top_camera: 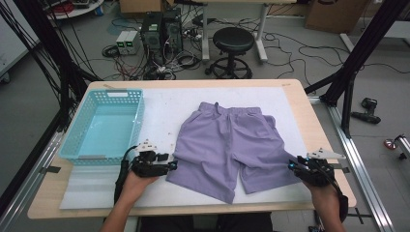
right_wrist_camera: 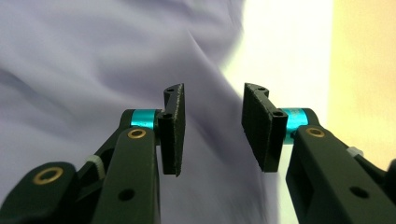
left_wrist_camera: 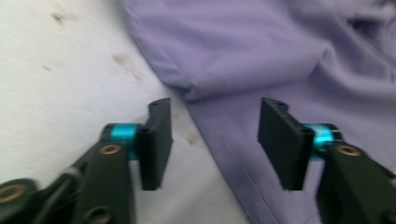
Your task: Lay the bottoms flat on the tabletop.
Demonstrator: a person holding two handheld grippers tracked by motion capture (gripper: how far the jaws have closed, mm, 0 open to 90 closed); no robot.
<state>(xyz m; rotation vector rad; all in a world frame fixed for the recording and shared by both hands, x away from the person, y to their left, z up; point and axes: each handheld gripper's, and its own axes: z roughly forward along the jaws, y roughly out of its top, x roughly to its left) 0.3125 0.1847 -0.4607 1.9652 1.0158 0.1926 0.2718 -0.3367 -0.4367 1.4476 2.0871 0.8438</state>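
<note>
Purple shorts: soft, limp, being approached at leg hems by left gripper and right gripper, jaws apart, empty.

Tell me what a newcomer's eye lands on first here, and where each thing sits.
The purple shorts stand out, spread flat in the middle of the white mat. At the table's far left stands a light blue basket, nothing in it. The left gripper sits at the shorts' left hem and the right gripper at their right leg, both with jaws apart and nothing gripped.
</note>
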